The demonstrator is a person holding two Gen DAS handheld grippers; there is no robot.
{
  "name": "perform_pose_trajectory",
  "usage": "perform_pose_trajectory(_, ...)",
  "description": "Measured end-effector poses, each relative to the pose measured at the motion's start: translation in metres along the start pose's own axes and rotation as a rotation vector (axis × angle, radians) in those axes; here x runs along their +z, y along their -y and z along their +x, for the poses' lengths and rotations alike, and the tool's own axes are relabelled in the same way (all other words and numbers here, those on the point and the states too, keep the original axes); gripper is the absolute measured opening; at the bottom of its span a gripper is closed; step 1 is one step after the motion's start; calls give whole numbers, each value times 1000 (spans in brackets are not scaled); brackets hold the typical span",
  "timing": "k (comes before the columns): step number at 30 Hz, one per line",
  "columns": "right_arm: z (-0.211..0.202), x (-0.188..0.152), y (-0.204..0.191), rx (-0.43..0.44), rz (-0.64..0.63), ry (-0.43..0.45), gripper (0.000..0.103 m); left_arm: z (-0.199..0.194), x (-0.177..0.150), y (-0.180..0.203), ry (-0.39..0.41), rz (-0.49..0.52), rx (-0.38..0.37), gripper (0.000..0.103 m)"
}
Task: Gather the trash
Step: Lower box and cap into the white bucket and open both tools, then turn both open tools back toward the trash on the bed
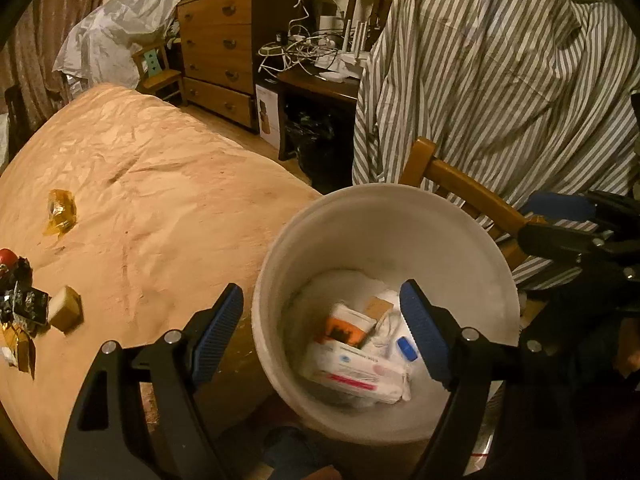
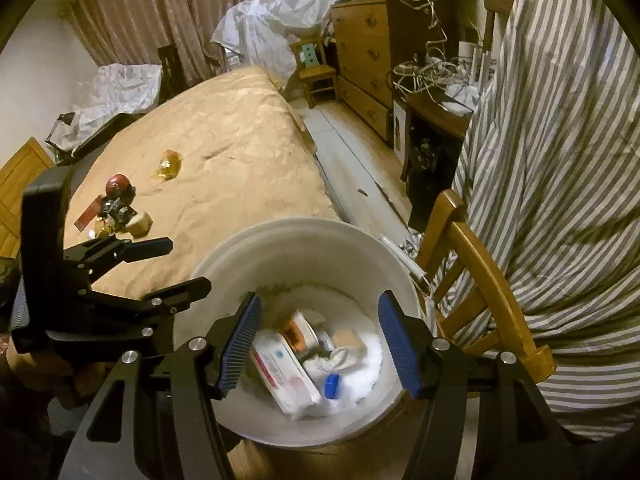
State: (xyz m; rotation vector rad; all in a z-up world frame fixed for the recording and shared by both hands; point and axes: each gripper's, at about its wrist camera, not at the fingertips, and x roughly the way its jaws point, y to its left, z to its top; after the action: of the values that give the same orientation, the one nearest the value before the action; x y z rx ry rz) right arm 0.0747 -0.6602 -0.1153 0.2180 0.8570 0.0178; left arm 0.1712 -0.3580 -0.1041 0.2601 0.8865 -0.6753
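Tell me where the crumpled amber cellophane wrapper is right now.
The crumpled amber cellophane wrapper lies alone on the tan bedspread, at the left in both views, beyond the small pile of dark litter and well left of the white bucket.

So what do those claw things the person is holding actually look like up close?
Each is a matte black frame of angular struts joined with round silver pins. The left gripper and the right gripper both end in two straight fingers faced with ribbed blue pads. Some struts have triangular cut-outs. No cables or lettering show, and no sleeve is clearly visible.
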Motion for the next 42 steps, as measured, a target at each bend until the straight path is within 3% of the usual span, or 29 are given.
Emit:
perform_pose_trajectory(5, -14, 2, -37, 41, -75, 72, 66, -16, -17, -22, 30, -7, 36, 77)
perform_pose_trajectory(11, -12, 1, -114, 153, -188, 141, 69, -41, -56, -97, 57, -114, 132, 77)
perform_pose_trajectory(22, 53, -9, -255, 373, -304, 67, 70, -76, -171, -313, 10, -515, 349, 77)
perform_pose_trajectory(26, 82, -11, -291, 415, -320, 24, 70, -75, -187, -372, -11, -602, 405, 75)
perform_pose_trajectory(35, 132, -6, -341, 459, -342, -48, 70, -48, -177, -424, -43, -576, 511, 73)
perform_pose_trajectory(42, 175, 2, -356, 470, -355, -101, 70, -43, -176, -441, -6, -575, 466, 74)
